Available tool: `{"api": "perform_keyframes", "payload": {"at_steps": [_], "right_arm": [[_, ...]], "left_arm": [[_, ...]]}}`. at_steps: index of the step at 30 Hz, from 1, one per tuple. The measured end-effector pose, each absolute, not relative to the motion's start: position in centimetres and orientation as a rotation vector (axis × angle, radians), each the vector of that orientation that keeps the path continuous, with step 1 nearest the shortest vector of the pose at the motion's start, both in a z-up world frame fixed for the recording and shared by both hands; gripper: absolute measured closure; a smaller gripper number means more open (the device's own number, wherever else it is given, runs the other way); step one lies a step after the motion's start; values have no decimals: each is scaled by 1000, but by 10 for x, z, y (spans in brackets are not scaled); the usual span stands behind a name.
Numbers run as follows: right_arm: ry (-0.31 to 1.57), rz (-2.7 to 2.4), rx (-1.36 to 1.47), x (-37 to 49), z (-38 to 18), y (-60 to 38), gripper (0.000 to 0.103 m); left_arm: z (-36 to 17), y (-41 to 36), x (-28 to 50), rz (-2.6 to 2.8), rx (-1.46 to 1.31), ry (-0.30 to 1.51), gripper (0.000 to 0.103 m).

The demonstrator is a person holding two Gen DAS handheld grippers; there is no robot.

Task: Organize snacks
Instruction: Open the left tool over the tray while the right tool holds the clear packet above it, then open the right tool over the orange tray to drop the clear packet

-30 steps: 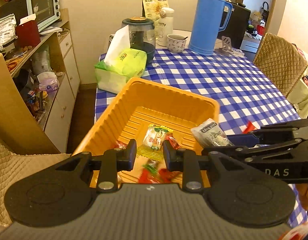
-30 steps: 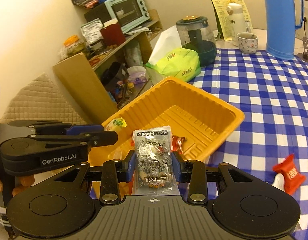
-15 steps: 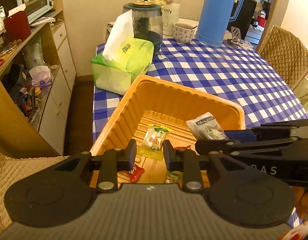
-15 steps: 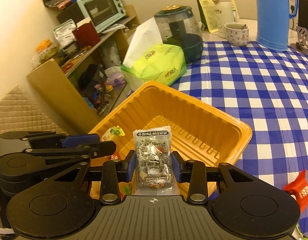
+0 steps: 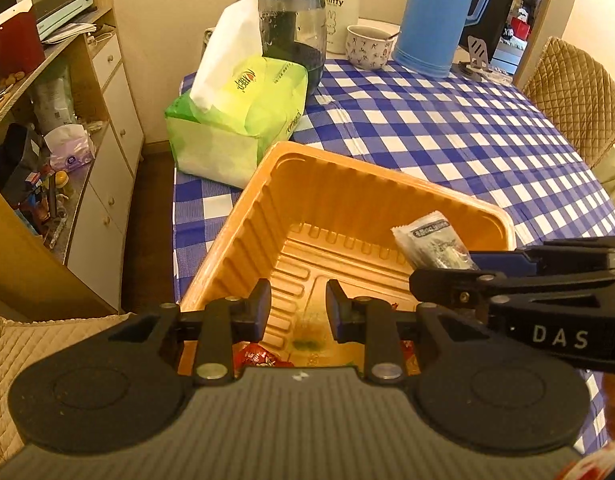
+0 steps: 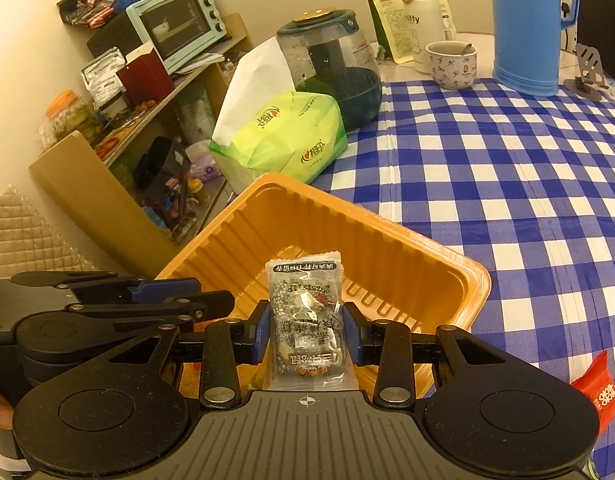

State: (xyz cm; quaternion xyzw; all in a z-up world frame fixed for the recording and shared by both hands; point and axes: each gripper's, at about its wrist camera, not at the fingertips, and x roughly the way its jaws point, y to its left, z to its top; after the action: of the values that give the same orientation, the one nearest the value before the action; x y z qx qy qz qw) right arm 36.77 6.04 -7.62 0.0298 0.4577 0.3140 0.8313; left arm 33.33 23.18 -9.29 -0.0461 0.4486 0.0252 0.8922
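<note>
The left tongs are held over the near corner of a ribbed orange plastic tray, their jaws slightly apart with nothing between them. A clear grey-printed snack packet is gripped by the right tongs above the tray's right side. Red wrapped candies are seen on the tray floor. The tray is set on a blue-and-white checked table, near a green tissue pack.

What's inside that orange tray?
The orange tray holds red-wrapped snacks at its near end, mostly hidden behind the left gripper. The right gripper holds a clear snack packet above it.
</note>
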Motion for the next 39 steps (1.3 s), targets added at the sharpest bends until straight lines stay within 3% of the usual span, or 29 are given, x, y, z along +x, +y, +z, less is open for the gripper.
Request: {"api": "perform_keyframes", "payload": {"at_steps": [20, 27, 39], "right_arm": [[946, 690, 4, 381, -84, 78, 65], [925, 697, -22, 382, -81, 80, 51], [949, 711, -8, 366, -77, 63, 51]], "left_arm": [[-95, 244, 322, 62, -130, 956, 75], [-93, 241, 314, 69, -121, 952, 69], [-84, 242, 303, 88, -131, 933, 69]]}}
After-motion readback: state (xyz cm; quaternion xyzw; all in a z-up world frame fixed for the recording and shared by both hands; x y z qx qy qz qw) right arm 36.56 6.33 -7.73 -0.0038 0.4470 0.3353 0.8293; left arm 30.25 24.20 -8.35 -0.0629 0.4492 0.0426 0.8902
